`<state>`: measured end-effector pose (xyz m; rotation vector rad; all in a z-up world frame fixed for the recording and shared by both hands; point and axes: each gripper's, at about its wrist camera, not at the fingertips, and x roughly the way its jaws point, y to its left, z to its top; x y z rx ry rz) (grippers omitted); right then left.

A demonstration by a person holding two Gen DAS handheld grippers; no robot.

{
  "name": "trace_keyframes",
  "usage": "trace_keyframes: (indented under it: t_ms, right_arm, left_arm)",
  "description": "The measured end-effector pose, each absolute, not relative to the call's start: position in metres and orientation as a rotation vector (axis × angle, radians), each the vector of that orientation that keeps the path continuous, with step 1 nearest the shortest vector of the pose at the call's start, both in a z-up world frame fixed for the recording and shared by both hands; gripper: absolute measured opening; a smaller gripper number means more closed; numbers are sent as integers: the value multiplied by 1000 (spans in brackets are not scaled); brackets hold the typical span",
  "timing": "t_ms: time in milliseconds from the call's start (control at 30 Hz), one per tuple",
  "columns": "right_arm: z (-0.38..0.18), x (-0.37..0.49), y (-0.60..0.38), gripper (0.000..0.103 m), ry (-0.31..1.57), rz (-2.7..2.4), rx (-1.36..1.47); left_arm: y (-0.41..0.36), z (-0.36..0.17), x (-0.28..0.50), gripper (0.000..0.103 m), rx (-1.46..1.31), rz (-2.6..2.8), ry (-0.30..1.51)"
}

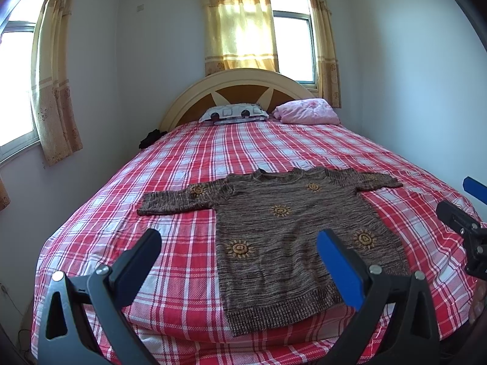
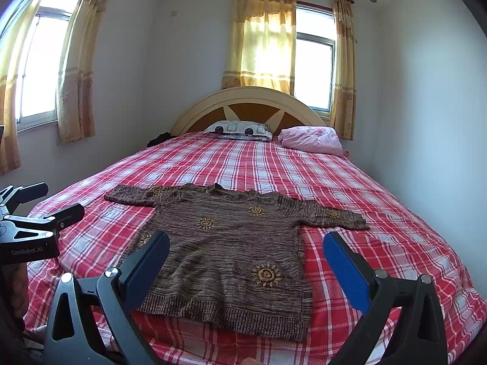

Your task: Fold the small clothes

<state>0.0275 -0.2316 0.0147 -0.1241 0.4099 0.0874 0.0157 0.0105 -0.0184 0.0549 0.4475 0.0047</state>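
Observation:
A small brown knit sweater (image 1: pixel 289 231) with yellow sun motifs lies flat and spread out, front up, on the red plaid bed (image 1: pixel 188 164), sleeves out to both sides and hem toward me. It also shows in the right wrist view (image 2: pixel 225 249). My left gripper (image 1: pixel 240 243) is open and empty, hovering above the hem's left part. My right gripper (image 2: pixel 246 246) is open and empty, hovering above the hem's right part. The right gripper shows at the right edge of the left wrist view (image 1: pixel 459 210), and the left gripper at the left edge of the right wrist view (image 2: pixel 54 203).
A patterned pillow (image 1: pixel 234 112) and a pink folded blanket (image 1: pixel 307 111) lie at the headboard (image 1: pixel 237 79). A dark item (image 1: pixel 150 138) sits at the bed's far left edge. Walls close in on both sides; curtained windows stand behind and left.

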Motion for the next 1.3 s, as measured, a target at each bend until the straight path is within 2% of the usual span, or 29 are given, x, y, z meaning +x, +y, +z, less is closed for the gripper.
trace_keyframes:
  t_ms: [1300]
  right_arm:
    - [11,27,-231,101,424,77,-122]
  left_arm:
    - [17,-20,20,103,49,18,447]
